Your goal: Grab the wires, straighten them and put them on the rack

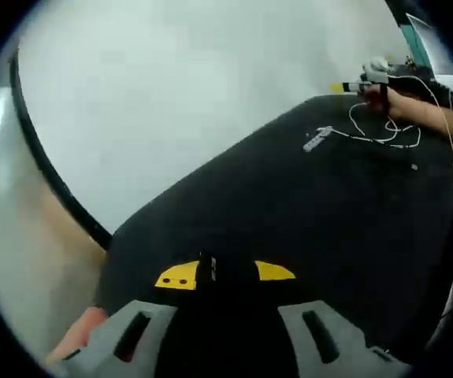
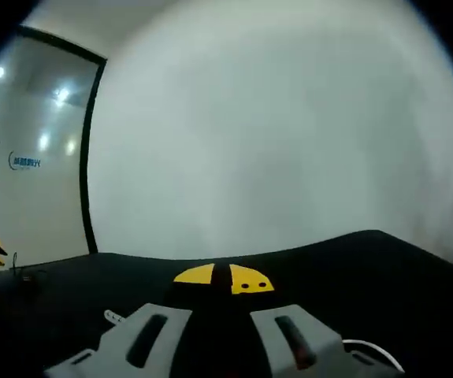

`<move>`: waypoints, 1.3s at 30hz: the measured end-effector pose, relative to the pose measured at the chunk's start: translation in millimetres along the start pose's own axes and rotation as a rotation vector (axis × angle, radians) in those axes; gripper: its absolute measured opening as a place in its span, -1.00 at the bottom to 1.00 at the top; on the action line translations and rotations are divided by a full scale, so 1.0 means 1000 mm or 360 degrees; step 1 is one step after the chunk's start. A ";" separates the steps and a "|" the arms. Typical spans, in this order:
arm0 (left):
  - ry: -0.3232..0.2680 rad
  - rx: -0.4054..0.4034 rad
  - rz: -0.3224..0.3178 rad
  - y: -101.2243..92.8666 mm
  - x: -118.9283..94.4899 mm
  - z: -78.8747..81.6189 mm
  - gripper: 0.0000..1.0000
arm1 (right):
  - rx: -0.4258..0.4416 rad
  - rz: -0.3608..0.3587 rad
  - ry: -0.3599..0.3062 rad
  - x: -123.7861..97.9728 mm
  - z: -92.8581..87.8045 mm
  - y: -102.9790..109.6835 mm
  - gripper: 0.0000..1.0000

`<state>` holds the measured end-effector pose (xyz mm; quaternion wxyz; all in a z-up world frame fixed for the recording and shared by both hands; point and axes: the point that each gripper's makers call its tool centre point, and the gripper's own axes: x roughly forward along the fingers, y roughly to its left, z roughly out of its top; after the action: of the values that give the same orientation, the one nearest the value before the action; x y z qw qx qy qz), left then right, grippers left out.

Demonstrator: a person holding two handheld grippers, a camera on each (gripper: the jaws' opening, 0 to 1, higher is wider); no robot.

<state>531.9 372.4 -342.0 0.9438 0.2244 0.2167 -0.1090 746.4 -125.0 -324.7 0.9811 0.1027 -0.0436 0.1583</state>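
Note:
A tangle of white wires lies on the far part of the black table, ending in a white plug bar. A hand holds my right gripper just above those wires. In the left gripper view my left gripper hovers low over the near table, its yellow fingertips a little apart with only dark table between them. In the right gripper view my right gripper has its yellow tips pressed together. A loop of white wire curls below its right jaw and a small white end pokes out at its left.
A plain white wall backs the table. A glass door with a black frame and a blue logo stands to the left. Cluttered gear sits behind the wires at the far right.

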 end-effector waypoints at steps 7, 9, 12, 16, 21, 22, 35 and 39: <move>-0.0008 -0.0375 0.0105 0.032 0.027 -0.001 -0.27 | -0.0095 0.0015 0.0044 0.009 -0.009 0.002 -0.93; -0.0123 -0.0647 0.0091 0.046 0.043 0.017 -0.21 | -0.0105 0.0011 0.0038 0.011 -0.007 0.000 -0.93; -0.0061 -0.0510 0.0224 0.056 0.064 0.027 -0.08 | -0.0085 -0.0020 -0.0007 0.014 0.000 -0.008 -0.93; 0.0179 -0.0552 0.0284 0.059 0.113 0.008 -0.09 | -0.0104 -0.0007 0.0001 0.009 0.000 -0.004 -0.92; 0.0407 -0.0482 0.0271 0.051 0.150 -0.021 -0.46 | -0.0098 0.0000 -0.0025 0.004 0.006 0.003 -0.91; 0.0413 -0.0496 0.0272 0.057 0.157 -0.023 -0.49 | -0.0135 0.0007 -0.0043 0.003 0.007 0.006 -0.91; 0.0033 -0.0030 0.0386 0.039 0.123 0.060 -0.96 | -0.0322 0.0067 -0.0013 -0.002 -0.002 0.032 -0.91; -0.0220 -0.0189 0.0154 -0.015 0.096 0.114 -0.96 | -0.0286 0.0094 -0.0048 -0.002 0.005 0.034 -0.91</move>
<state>653.0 295.1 -299.3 0.9723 0.1701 0.1462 -0.0656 733.9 -95.4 -313.8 0.9804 0.0153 -0.0754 0.1811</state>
